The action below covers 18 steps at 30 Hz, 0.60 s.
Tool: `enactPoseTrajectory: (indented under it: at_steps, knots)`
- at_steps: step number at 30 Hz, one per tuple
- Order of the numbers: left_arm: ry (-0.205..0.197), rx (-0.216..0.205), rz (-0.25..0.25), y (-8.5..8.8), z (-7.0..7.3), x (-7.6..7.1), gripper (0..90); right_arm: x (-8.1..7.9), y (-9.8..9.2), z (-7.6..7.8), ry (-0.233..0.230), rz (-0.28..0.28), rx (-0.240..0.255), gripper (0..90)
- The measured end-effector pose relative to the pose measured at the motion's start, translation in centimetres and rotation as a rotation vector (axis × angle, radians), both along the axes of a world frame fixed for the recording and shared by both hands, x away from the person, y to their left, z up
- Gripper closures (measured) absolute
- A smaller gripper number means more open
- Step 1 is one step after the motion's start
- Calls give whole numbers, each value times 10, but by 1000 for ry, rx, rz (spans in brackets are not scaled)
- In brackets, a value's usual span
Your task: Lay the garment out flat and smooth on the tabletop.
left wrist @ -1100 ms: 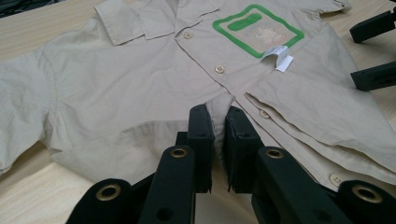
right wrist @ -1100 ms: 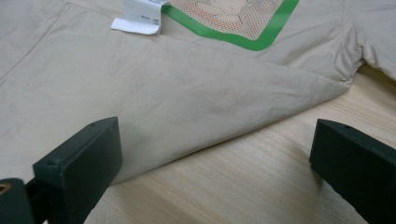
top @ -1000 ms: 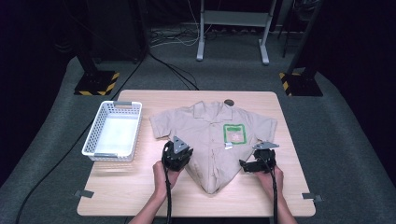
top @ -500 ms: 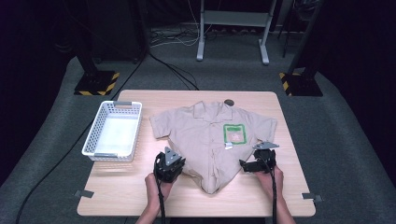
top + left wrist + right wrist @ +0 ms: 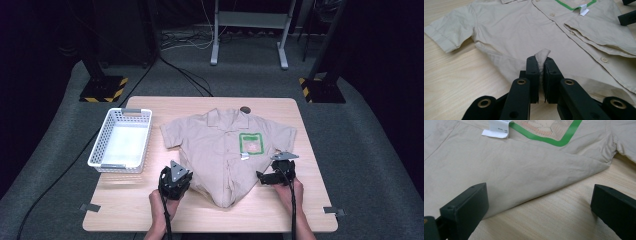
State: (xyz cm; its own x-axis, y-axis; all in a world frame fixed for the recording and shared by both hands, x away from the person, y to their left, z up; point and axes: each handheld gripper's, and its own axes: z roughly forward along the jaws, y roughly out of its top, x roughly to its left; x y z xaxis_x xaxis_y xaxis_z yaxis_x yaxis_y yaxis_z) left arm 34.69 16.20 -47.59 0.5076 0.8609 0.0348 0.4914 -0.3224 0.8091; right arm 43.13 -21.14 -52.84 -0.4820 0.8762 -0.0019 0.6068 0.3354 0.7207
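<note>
A beige short-sleeved shirt (image 5: 220, 145) lies face up on the wooden table (image 5: 130, 210), with a green-bordered chest patch (image 5: 251, 142). Both lower sides are folded in, so the bottom narrows to a point. My left gripper (image 5: 179, 175) is at the shirt's lower left edge. In the left gripper view it (image 5: 541, 63) is shut on a pinch of the shirt (image 5: 529, 30), and a tuft of cloth sticks out above the jaws. My right gripper (image 5: 261, 176) stands open at the lower right edge. In the right gripper view it (image 5: 539, 202) straddles the shirt's folded edge (image 5: 529, 175).
A white plastic basket (image 5: 102, 150) stands at the left of the table. A small dark round thing (image 5: 245, 109) lies at the far edge above the collar. Black-and-yellow stand bases (image 5: 102, 89) and cables lie on the floor beyond.
My left gripper has drawn back toward the near edge and slightly left, still holding the shirt's edge. The right gripper has stayed put.
</note>
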Motion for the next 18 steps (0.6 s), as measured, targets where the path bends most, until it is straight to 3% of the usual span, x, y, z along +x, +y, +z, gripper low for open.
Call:
enactPoseTrajectory:
  at_steps: [11, 18]
  knots:
    - [6, 7, 10, 8, -1, -14, 844, 0, 0, 0, -1, 1, 0, 5]
    - [32, 2, 24, 14, -11, -17, 841, 0, 0, 0, -1, -1, -1, 5]
